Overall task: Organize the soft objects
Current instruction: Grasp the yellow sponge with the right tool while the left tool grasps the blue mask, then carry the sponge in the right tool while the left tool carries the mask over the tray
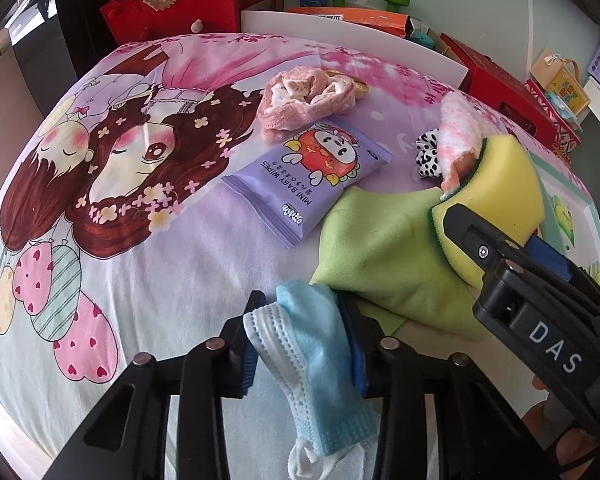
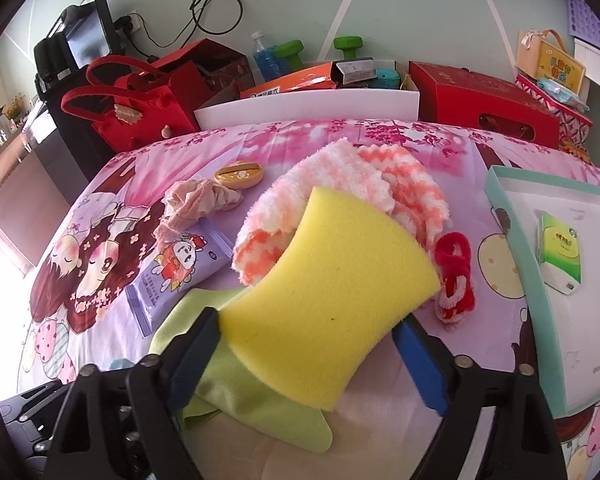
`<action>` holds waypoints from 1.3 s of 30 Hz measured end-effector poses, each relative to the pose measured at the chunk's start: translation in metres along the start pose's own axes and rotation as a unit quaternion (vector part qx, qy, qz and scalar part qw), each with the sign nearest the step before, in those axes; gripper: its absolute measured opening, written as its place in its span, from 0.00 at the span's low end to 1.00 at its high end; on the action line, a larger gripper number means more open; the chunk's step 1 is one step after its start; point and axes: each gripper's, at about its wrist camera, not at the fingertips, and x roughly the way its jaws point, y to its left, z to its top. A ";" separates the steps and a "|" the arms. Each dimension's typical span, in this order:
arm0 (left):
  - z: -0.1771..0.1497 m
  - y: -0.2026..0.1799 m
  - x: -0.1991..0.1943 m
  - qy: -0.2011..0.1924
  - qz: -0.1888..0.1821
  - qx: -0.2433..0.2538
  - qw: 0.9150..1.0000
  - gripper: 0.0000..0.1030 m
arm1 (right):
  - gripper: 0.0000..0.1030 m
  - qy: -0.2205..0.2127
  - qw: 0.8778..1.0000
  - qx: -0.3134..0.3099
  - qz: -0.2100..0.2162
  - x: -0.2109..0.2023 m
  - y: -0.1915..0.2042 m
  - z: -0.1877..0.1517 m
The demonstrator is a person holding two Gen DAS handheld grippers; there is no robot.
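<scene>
The left hand-held gripper (image 1: 300, 334) has its jaws drawn narrow on a blue disposable face mask (image 1: 320, 352). The blue pads press both sides of the folded mask, and its ear loops hang loose below, so the grip carries the whole item by its body. The mask sits at the near edge of the cartoon-print bed sheet (image 1: 140, 240), just beside a green cloth (image 1: 380, 256).

The right hand-held gripper (image 2: 306, 330) stands wide, with a yellow sponge (image 2: 328, 280) between its jaws. The wide setting suits the sponge's width; both blue pads (image 2: 418, 364) sit at its sides, so this reads as a light grip. The sponge lies over the green cloth and against a pink-and-white fluffy towel (image 2: 340, 184).

A teal-rimmed white box tray (image 2: 512, 216) lies at the right and holds a green tissue pack (image 2: 560, 252). Judged from this layout, the tray is the likely collection point. A purple baby-wipes pack (image 1: 312, 184), a pink crumpled garment (image 1: 304, 100) and a red knitted item (image 2: 456, 276) lie loose on the sheet.
</scene>
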 end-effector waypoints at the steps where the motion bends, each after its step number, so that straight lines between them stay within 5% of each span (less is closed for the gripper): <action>1: 0.000 0.001 0.000 0.000 0.000 -0.001 1.000 0.35 | 0.83 0.002 1.000 0.001 0.001 0.000 -0.001 0.000; 13: 0.003 0.014 -0.016 -0.026 0.011 -0.022 0.999 0.25 | 0.78 0.000 1.000 0.006 0.001 -0.002 -0.006 0.000; 39: 0.013 0.013 -0.061 -0.094 0.026 -0.037 0.995 0.25 | 0.76 -0.054 0.998 0.040 -0.009 -0.037 -0.041 0.008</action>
